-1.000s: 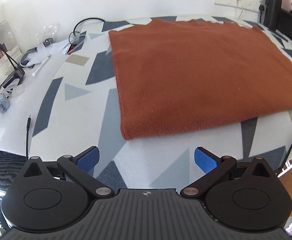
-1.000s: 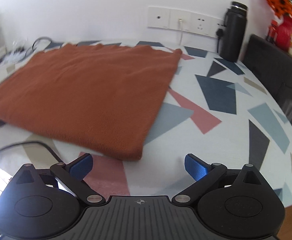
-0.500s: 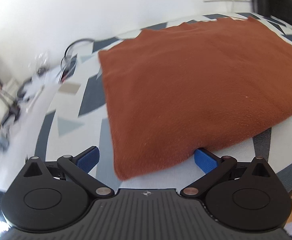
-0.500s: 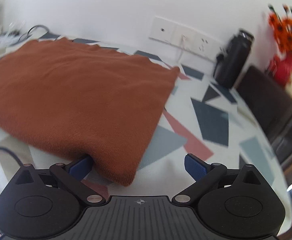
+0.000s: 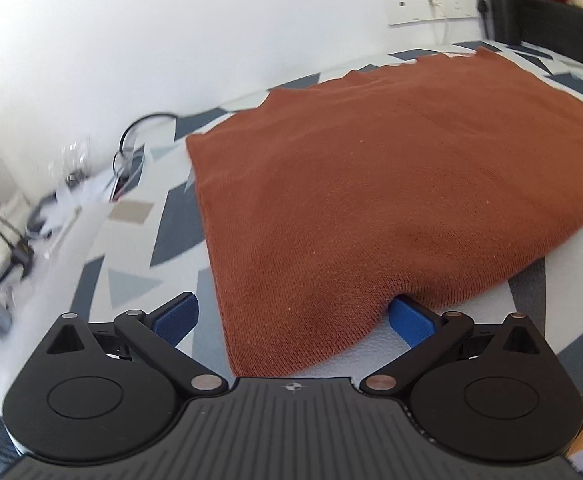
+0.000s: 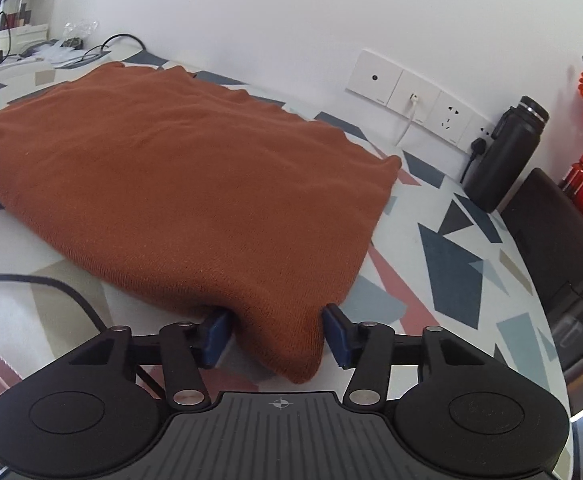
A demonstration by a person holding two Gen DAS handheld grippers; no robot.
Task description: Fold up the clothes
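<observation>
Sweater (image 5: 391, 184) lies flat on the patterned table (image 6: 451, 264). Left gripper (image 5: 293, 318) sits wide apart around one corner (not clamped), while right gripper (image 6: 277, 334) pinches the other corner.

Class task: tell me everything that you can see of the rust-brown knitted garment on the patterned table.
The rust-brown garment is a fine-ribbed knit, apparently already folded into a rough rectangle, lying flat on the geometric-patterned table. Its far edge is wavy. The right gripper has its blue pads half closed around the near right corner, which is bunched between them. The left gripper stands wide open at the near left corner, one pad tucked under the hem, which is slightly raised there.
</observation>
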